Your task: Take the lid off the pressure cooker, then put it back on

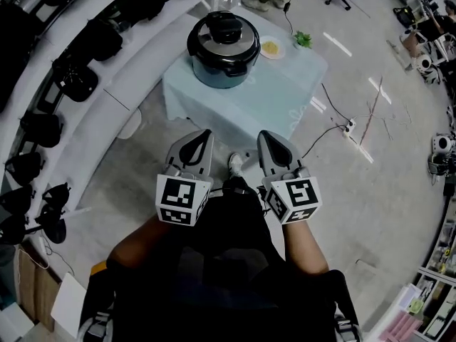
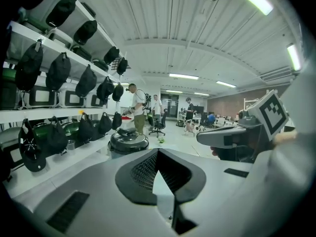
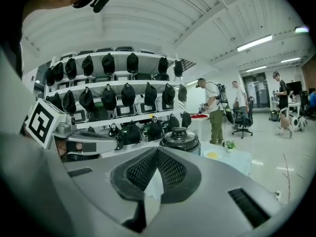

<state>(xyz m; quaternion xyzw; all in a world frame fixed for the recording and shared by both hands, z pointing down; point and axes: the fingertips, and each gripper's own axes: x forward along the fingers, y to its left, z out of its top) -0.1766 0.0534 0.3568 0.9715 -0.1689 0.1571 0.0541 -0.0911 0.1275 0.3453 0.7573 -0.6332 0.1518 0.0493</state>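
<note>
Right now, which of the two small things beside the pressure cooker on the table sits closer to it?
The white plate of yellow food, right beside the pressure cooker; the green plant stands farther out, past the plate.

Black pressure cooker (image 1: 223, 48), pale-blue tablecloth (image 1: 285, 95)

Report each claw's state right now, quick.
Left claw: closed, holding nothing.
Right claw: closed, holding nothing.
</note>
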